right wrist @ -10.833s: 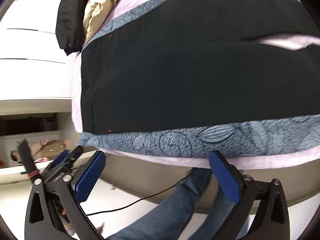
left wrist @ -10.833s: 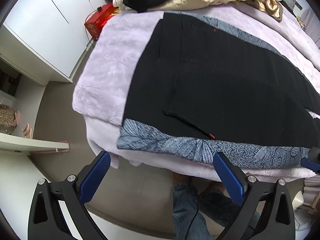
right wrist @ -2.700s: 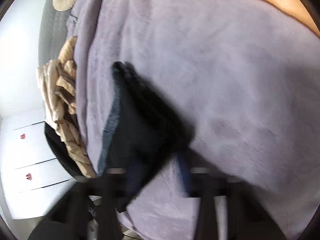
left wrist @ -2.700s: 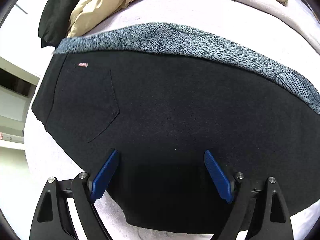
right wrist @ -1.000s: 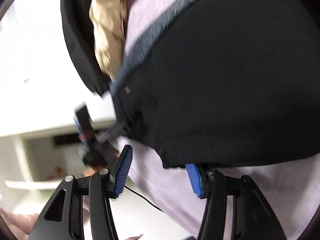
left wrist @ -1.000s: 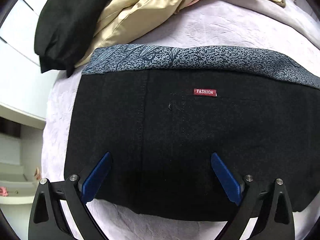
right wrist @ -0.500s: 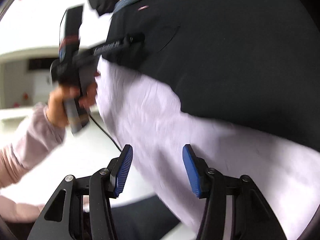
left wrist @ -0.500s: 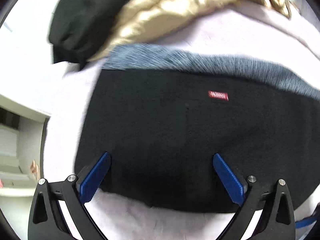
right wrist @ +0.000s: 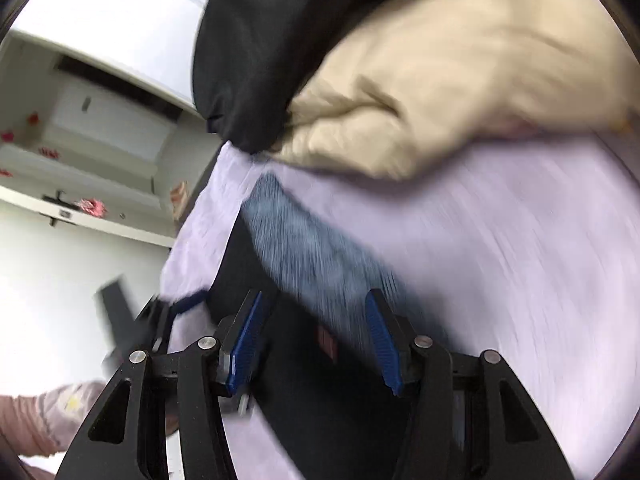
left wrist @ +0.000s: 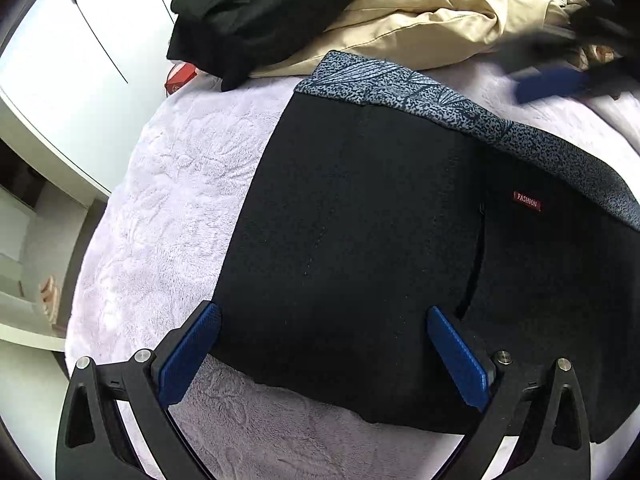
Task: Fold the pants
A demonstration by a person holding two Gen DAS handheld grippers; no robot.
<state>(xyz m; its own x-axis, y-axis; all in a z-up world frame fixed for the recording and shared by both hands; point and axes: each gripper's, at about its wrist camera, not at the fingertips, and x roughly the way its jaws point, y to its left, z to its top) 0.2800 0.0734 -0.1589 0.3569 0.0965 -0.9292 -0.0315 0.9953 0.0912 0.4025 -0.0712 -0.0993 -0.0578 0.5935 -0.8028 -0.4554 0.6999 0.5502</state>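
Note:
The black pants (left wrist: 360,220) lie folded in a block on the lilac blanket, with a blue-grey patterned waistband (left wrist: 460,112) along the far edge and a red label (left wrist: 527,201). My left gripper (left wrist: 320,344) is open and empty, its blue pads over the near edge of the pants. My right gripper (right wrist: 314,340) is open and empty above the waistband (right wrist: 304,256) end of the pants (right wrist: 320,400); this view is blurred. Its blue pad also shows blurred in the left wrist view (left wrist: 556,82).
A beige garment (left wrist: 440,12) and a black garment (left wrist: 248,12) are piled on the bed beyond the pants. The lilac blanket (left wrist: 168,184) drops off at the left edge towards white cabinets (left wrist: 60,80). A red box (left wrist: 181,74) sits by the bed corner.
My left gripper has shifted left along the pants, so the folded left edge is now central. My right gripper has swung up from the bed edge to over the waistband.

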